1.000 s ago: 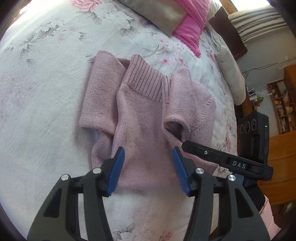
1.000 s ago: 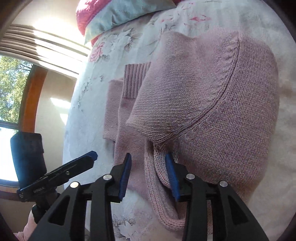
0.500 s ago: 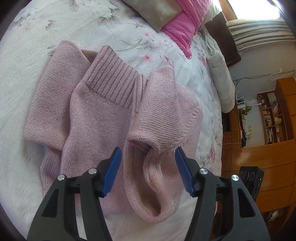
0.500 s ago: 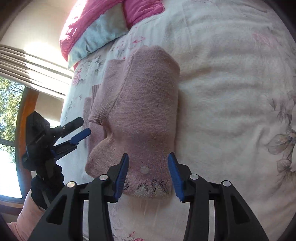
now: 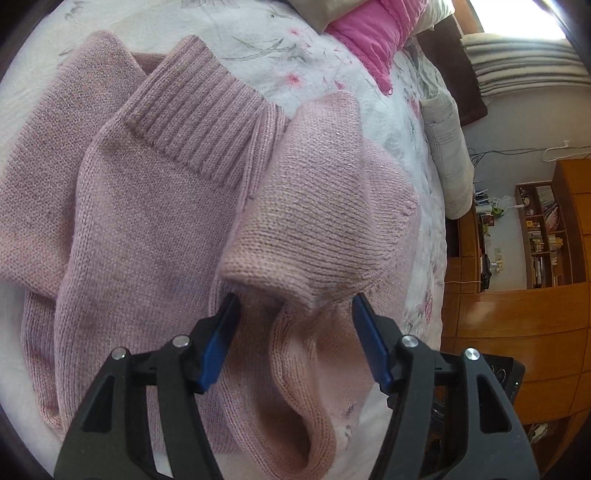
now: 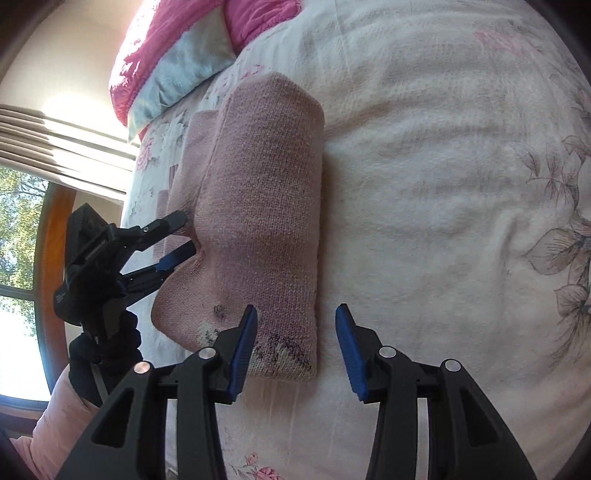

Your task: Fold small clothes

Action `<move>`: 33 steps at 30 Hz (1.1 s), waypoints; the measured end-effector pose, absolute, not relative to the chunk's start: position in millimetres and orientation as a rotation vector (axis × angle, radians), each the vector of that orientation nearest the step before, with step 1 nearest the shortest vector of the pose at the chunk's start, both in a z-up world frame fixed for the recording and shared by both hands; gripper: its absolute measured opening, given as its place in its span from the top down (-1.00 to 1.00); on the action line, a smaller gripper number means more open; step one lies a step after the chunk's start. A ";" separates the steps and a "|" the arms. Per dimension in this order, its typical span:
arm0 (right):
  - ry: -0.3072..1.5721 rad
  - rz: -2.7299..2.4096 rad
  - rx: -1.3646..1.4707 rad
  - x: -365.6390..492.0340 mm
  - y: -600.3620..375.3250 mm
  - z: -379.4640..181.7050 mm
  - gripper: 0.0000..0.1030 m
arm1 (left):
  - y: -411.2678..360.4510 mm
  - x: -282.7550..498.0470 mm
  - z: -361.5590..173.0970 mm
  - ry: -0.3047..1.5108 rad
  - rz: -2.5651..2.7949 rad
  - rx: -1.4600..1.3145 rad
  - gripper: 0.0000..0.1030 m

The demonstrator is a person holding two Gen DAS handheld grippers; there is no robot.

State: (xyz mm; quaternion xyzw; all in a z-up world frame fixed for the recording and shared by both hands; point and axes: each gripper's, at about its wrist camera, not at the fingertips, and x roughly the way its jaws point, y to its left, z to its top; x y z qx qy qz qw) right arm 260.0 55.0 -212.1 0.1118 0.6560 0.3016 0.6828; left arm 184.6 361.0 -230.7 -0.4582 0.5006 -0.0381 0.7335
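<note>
A small pink knit sweater (image 5: 155, 206) lies partly folded on the floral bedspread (image 5: 266, 51), ribbed collar (image 5: 192, 110) toward the pillows. In the left wrist view my left gripper (image 5: 293, 306) is open, its blue pads either side of a loose sleeve fold (image 5: 306, 240) without pinching it. In the right wrist view the sweater (image 6: 258, 206) shows as a folded slab with dark marks at its near hem. My right gripper (image 6: 293, 328) hovers open just in front of that hem, nothing between its fingers. The left gripper (image 6: 177, 236) is seen there at the sweater's left edge.
Pink and grey pillows (image 5: 373, 26) lie at the head of the bed, also pillows (image 6: 173, 62) in the right wrist view. Wooden shelves and drawers (image 5: 528, 266) stand beyond the bed's right side. A window with a wooden frame (image 6: 48, 243) is on the left. A gloved hand (image 6: 99, 354) holds the left gripper.
The left gripper has moved in close over the sleeve fold. The right gripper has let go of the sweater, opened wider and pulled back to the hem side.
</note>
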 end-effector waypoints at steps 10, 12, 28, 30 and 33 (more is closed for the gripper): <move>1.479 0.668 0.277 257.8 50.1 -220.0 0.12 | 367.1 172.7 -258.4 1.146 -0.153 -1.069 -0.33; 1.482 0.673 0.260 256.7 53.0 -219.3 0.12 | 363.2 175.0 -266.4 1.129 -0.197 -1.119 -0.44; 1.491 0.661 0.268 253.9 49.0 -224.6 0.12 | 346.6 179.1 -238.1 1.128 -0.214 -0.971 0.15; 1.493 0.657 0.268 254.1 48.9 -225.8 0.12 | 347.7 179.8 -238.8 1.085 -0.249 -1.023 0.15; 1.496 0.650 0.275 254.3 48.4 -228.4 0.12 | 348.9 183.9 -255.8 1.116 -0.224 -1.067 0.16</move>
